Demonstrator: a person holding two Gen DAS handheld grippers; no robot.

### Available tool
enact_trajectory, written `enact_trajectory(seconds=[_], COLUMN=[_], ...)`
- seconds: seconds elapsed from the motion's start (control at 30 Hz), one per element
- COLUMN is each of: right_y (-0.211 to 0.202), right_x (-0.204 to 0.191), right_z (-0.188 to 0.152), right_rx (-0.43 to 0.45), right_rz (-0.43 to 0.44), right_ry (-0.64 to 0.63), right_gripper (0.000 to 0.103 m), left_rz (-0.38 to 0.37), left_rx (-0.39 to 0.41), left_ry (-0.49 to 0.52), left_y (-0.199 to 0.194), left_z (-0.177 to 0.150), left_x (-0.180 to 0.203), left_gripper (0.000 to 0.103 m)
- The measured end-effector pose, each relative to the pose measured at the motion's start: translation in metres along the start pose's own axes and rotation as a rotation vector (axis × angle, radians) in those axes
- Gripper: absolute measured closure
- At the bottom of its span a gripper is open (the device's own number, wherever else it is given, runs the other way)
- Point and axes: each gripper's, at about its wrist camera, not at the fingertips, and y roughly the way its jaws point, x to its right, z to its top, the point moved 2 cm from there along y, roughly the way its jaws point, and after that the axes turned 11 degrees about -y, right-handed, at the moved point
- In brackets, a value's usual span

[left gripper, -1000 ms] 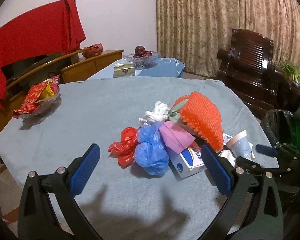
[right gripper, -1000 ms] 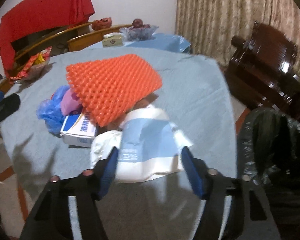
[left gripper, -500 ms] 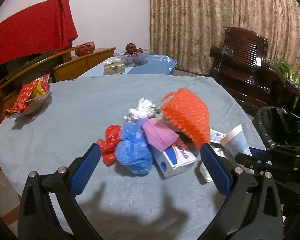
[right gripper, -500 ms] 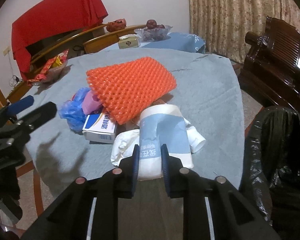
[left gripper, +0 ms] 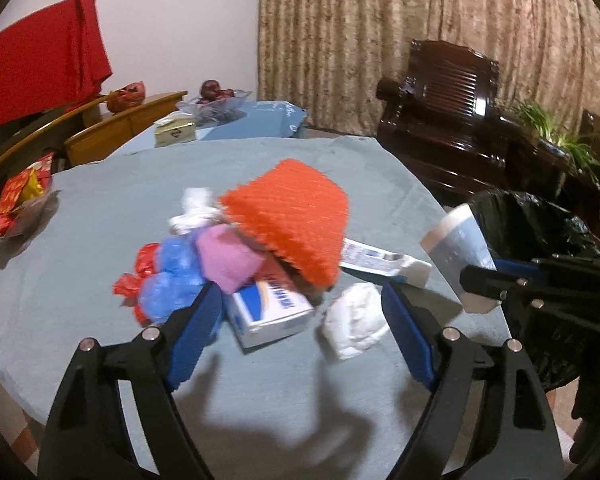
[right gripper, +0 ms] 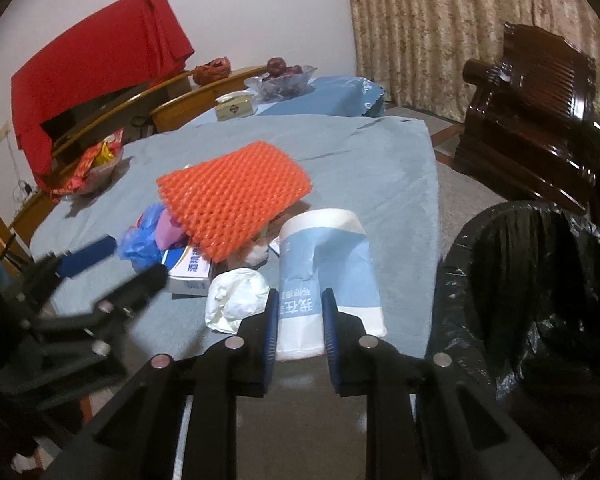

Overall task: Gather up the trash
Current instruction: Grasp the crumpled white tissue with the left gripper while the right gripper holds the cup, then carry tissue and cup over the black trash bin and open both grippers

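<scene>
Right gripper (right gripper: 299, 322), whose jaws stood wide around the blue-and-white wrapper (right gripper: 328, 276) a second ago, is now clamped on its near end and has lifted it off the blue tablecloth (right gripper: 360, 152), beside the black-lined trash bin (right gripper: 540, 280). Left gripper (left gripper: 302, 312) has come in low toward the pile; its jaws are closing, with the white-and-blue carton (left gripper: 270, 312) and crumpled white tissue (left gripper: 354, 320) between the pads, neither pressed yet. Orange foam net (left gripper: 292, 216) stays on top of the pile.
</scene>
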Motion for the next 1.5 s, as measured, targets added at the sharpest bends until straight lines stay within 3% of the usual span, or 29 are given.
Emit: enact_trajectory(seconds=[0.5,0.57,0.77,1.17,1.5], right_y=[0.003,0.004,0.001,-0.03,-0.083], right_x=[0.015,0.016,0.017,0.012,0.051], right_z=[-0.004,-0.006,-0.004,0.011,0.018], right_rx=[-0.009,-0.011,-0.007,0.067,0.137], right_rz=[-0.004,-0.004,-0.007,-0.006,-0.12], right_ry=[0.035,0.037,0.037,0.005,0.04], right_gripper=[0.082,0.082,0.082,0.082,0.082], left_rz=[-0.026,-0.029,-0.08,-0.138,-0.256], left_rx=[-0.134,-0.155,-0.164,-0.064,-0.009], left_ry=[0.093,0.095,0.067,0.008,0.071], left_y=[0.055,0.06,0.057,0.012,-0.006], left_z=[-0.027,-0.029,-0.03,0.008,0.041], left_x=[0.028,0.029,0.025,0.023,0.083], left_gripper=[0.045,0.059,0.076,0.08,0.08])
